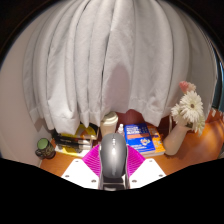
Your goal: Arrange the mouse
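Gripping: jaws (113,170) clenched on the grey mouse (113,157) — pink pads either side;
Beyond: flower vase (177,130), white curtain (110,55)

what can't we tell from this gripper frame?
- Mouse: sits between the pink pads; whether both press on it is unclear, its near end runs out of view by the gripper.
- Book: cover text too small to read.
- Jar: label and contents too small.
- Vase with flowers: far side hidden.
- Whatever lies behind the curtain is covered.
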The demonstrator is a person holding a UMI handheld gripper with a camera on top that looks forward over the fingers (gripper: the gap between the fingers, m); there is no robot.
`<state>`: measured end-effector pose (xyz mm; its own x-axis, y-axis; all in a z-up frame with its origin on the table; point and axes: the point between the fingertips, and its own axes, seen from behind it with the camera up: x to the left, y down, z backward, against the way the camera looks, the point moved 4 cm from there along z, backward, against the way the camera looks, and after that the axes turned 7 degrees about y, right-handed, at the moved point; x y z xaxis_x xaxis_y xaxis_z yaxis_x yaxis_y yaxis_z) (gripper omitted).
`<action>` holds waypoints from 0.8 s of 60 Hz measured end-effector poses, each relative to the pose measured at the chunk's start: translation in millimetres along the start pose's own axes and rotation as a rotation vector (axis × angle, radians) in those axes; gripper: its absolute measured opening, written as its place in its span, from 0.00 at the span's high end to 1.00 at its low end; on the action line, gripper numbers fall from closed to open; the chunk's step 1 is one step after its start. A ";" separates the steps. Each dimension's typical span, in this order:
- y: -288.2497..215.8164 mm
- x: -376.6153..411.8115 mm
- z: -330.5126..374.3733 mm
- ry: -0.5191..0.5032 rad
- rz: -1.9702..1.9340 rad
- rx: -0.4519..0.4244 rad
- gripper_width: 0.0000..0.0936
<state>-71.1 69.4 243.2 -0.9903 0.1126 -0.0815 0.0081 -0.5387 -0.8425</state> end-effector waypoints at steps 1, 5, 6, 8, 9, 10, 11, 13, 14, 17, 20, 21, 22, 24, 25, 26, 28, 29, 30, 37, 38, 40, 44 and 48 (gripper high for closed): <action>9.6 7.8 -5.7 0.001 0.003 0.020 0.68; 54.4 31.3 -28.3 -0.005 0.014 0.109 0.68; 66.7 35.7 -34.8 -0.007 0.016 0.126 0.68; 88.1 43.5 -43.5 -0.009 0.013 0.164 0.68; 98.3 46.5 -47.7 -0.008 0.011 0.182 0.68; 108.5 49.0 -51.5 -0.007 0.012 0.201 0.68; 118.3 50.9 -55.3 -0.005 0.014 0.220 0.69; 135.8 53.3 -61.7 0.001 0.021 0.251 0.68; 143.4 54.1 -64.6 0.004 0.023 0.262 0.68; 165.9 56.0 -72.5 0.011 0.030 0.295 0.68; 185.1 57.3 -78.4 0.011 0.037 0.323 0.68; 190.5 58.5 -80.1 0.010 0.036 0.328 0.68; 196.1 59.4 -81.7 0.008 0.038 0.333 0.68; 210.3 59.6 -84.7 0.010 0.044 0.355 0.62; 208.1 57.8 -81.0 0.012 0.047 0.365 0.65; 206.3 58.9 -85.7 0.014 0.034 0.316 0.66; 208.4 58.7 -83.1 0.013 0.049 0.336 0.66; 207.7 58.6 -84.6 0.013 0.045 0.323 0.66; 209.1 58.6 -84.6 0.013 0.041 0.324 0.66; 208.6 58.7 -84.7 0.010 0.022 0.334 0.60; 208.3 58.7 -85.6 0.010 0.021 0.330 0.59; 207.5 58.2 -84.4 0.005 0.016 0.332 0.53; 208.8 59.5 -83.5 -0.009 -0.002 0.345 0.46; 204.3 57.5 -74.9 -0.016 -0.020 0.358 0.20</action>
<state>-116.0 28.4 26.4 -0.9918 0.1149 -0.0560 -0.0581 -0.7955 -0.6032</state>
